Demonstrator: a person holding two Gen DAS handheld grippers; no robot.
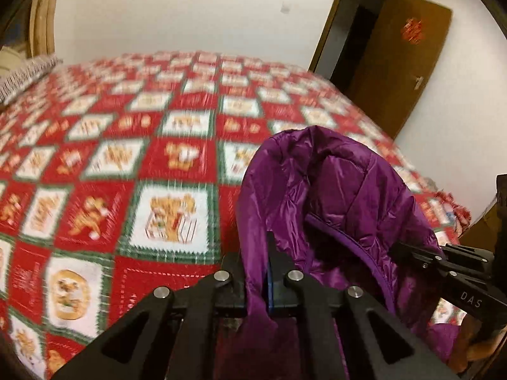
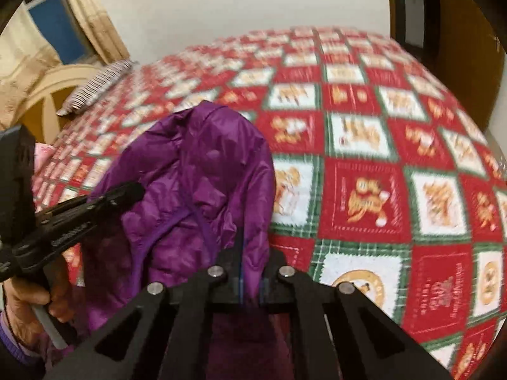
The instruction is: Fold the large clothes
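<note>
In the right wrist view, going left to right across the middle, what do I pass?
Left gripper coming in from the left edge → purple jacket → red, white and green patterned bedspread.

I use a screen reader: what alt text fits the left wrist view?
The left gripper is shut on a fold of a purple jacket held above a bed with a red, white and green quilt. The right gripper grips the jacket from the right; a brown door stands open behind.

Shiny, quilted purple jacket (image 1: 332,190), slick synthetic cloth; soft matt printed bedspread (image 1: 126,158) beneath; matt black plastic grippers, steel pins (image 1: 221,275).
</note>
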